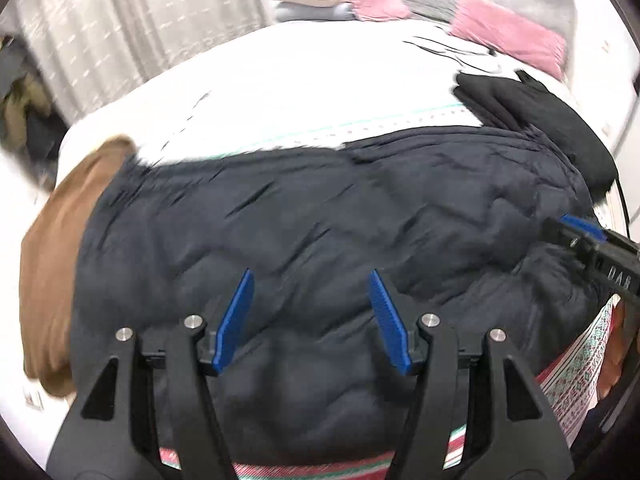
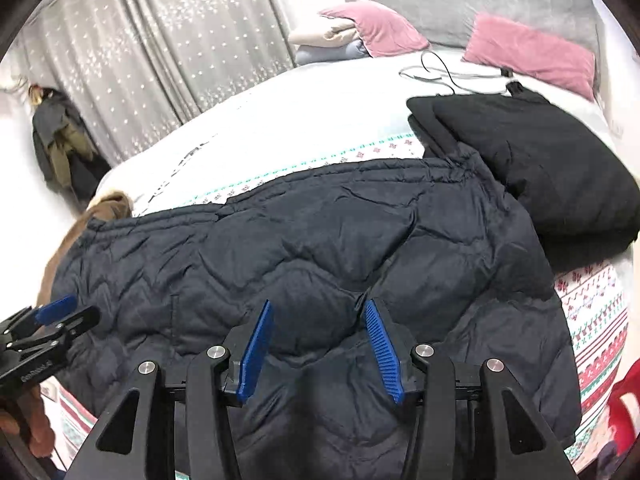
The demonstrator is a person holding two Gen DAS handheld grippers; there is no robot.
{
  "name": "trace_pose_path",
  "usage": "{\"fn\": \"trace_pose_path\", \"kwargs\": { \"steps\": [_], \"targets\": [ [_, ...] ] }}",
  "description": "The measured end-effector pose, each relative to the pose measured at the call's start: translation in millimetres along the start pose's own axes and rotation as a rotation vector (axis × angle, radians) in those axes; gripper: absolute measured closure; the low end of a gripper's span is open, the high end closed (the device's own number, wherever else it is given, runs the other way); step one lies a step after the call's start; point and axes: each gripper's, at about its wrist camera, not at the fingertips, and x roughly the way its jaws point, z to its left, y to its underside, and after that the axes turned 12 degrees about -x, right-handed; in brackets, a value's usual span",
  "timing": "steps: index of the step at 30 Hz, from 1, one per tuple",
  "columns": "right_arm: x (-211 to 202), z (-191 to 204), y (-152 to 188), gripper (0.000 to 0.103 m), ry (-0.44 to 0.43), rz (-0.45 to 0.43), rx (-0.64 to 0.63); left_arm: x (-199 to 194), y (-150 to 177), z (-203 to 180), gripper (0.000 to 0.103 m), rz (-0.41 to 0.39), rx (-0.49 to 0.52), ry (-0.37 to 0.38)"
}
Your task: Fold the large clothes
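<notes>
A large dark navy quilted jacket (image 1: 320, 224) lies spread across the near half of the bed; it also shows in the right wrist view (image 2: 320, 256). My left gripper (image 1: 312, 280) is open just above the jacket's near part, holding nothing. My right gripper (image 2: 318, 310) is open above the jacket's near edge, holding nothing. The right gripper (image 1: 588, 236) shows at the right edge of the left wrist view. The left gripper (image 2: 52, 316) shows at the left edge of the right wrist view.
A folded black garment (image 2: 536, 164) lies at the jacket's far right. A brown garment (image 1: 52, 264) lies at the bed's left edge. Pink pillows (image 2: 528, 52), folded clothes (image 2: 328, 40) and a cable (image 2: 448, 76) lie near the grey headboard. Curtains (image 2: 160, 52) hang to the left.
</notes>
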Motion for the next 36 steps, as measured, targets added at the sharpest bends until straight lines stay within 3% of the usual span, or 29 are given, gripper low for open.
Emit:
{"fn": "trace_pose_path", "kwargs": {
  "steps": [4,7,9,12,15,18,21,26,31,36],
  "targets": [
    [-4.1,3.6,0.7,0.053,-0.018,0.004,0.001,42.0,-15.8,-36.3,0.041,0.054,0.092,-0.096],
    [-8.5,7.9,6.5,0.052,-0.027,0.009,-0.006,75.9,-16.9,-43.6,0.041,0.101,0.107,-0.179],
    [-2.9,9.5,8.1,0.052,-0.033,0.031,-0.016,92.5,-10.1,-39.5,0.041,0.143,0.077,-0.181],
    [13.7,9.6,12.8,0.051,-0.025,0.114,-0.029,96.9,0.4,-40.7,0.041,0.117,0.08,-0.199],
    [20.2,10.0,15.2,0.051,-0.028,0.152,-0.026,95.0,-3.2,-43.3,0.041,0.139,0.077,-0.21],
    [15.2,10.0,11.2,0.051,-0.046,0.125,-0.008,86.5,-15.9,-39.4,0.041,0.16,0.047,-0.163],
    [5.4,9.7,6.9,0.051,-0.069,0.088,0.009,79.8,-40.6,-37.5,0.041,0.122,0.019,-0.149],
    [-0.3,7.2,5.7,0.05,-0.079,0.067,0.031,105.1,-75.6,-45.3,0.041,0.164,-0.006,-0.115],
    [-3.7,0.7,6.1,0.049,-0.089,0.062,0.061,155.3,-76.1,-56.3,0.041,0.234,0.043,-0.208],
    [-2.1,-2.5,8.7,0.049,-0.1,0.076,0.069,157.6,-71.8,-50.1,0.041,0.247,0.003,-0.202]
  ]
}}
